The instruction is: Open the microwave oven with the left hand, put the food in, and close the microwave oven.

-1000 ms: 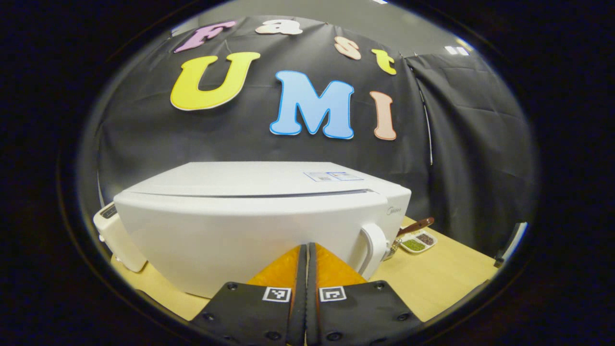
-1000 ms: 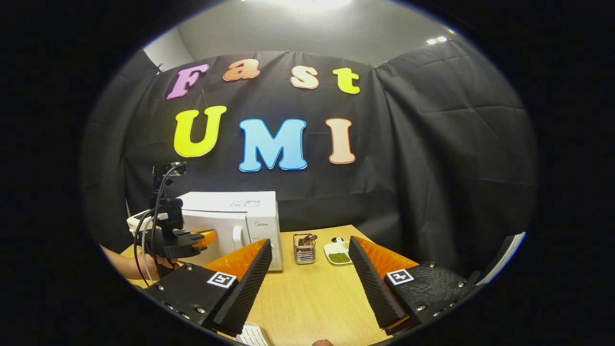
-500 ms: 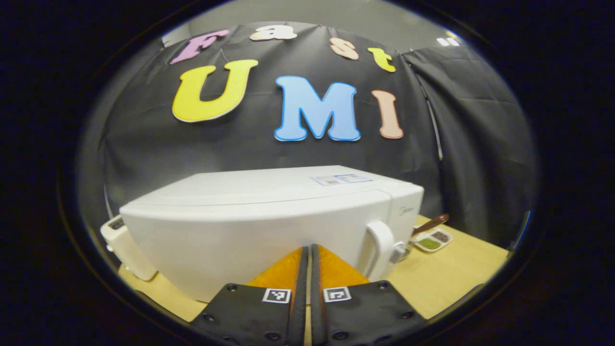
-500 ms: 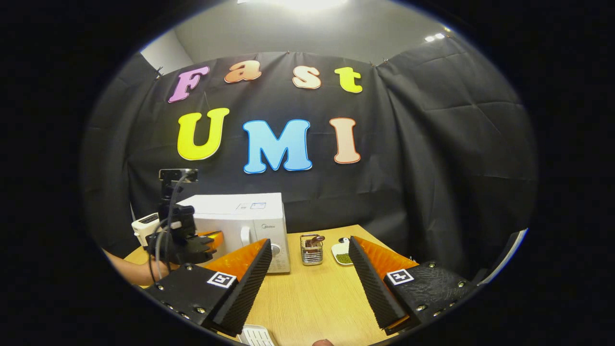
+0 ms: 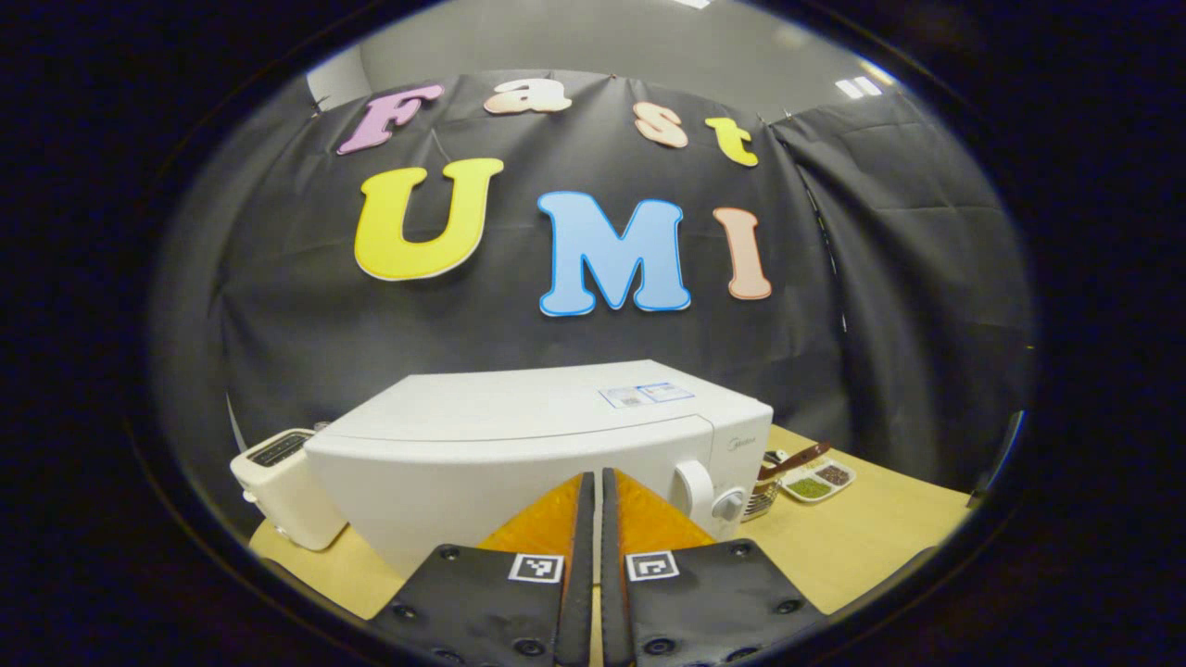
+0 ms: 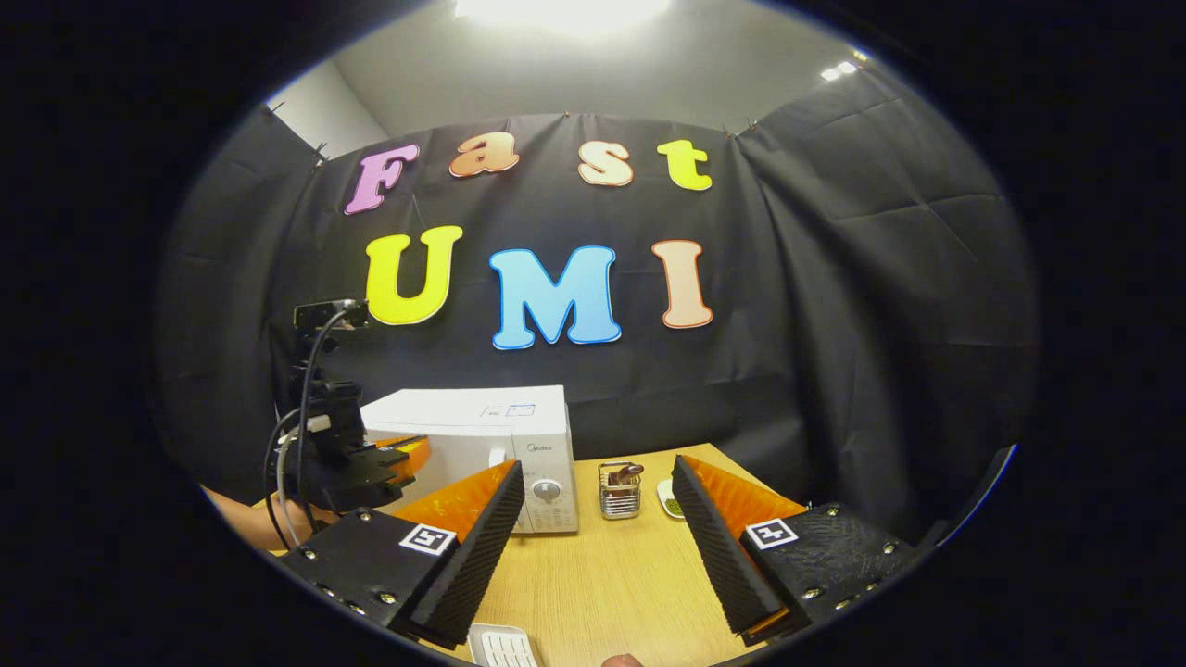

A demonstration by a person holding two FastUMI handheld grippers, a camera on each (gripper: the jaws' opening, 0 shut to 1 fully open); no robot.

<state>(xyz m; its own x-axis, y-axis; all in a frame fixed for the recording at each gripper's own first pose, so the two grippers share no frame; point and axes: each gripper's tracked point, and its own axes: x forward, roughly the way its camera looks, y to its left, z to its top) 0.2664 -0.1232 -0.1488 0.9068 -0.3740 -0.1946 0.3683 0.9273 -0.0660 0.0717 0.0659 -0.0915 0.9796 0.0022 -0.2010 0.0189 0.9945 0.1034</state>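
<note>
The white microwave stands on the wooden table with its door shut, its handle and a knob at the right end. My left gripper is shut on nothing, a short way in front of the door. In the right gripper view the microwave sits at the left, and the left gripper, held by a hand, hovers before its door. My right gripper is open and holds nothing above the table. A white ridged object peeks in at the bottom edge.
A white toaster stands left of the microwave. To its right are a wire basket and a small dish of beans. Black cloth closes off the back and right side of the table.
The left gripper has drawn back from the microwave door, which looks smaller and farther now. The right gripper stays open, and its view has shifted so the microwave sits more to the right.
</note>
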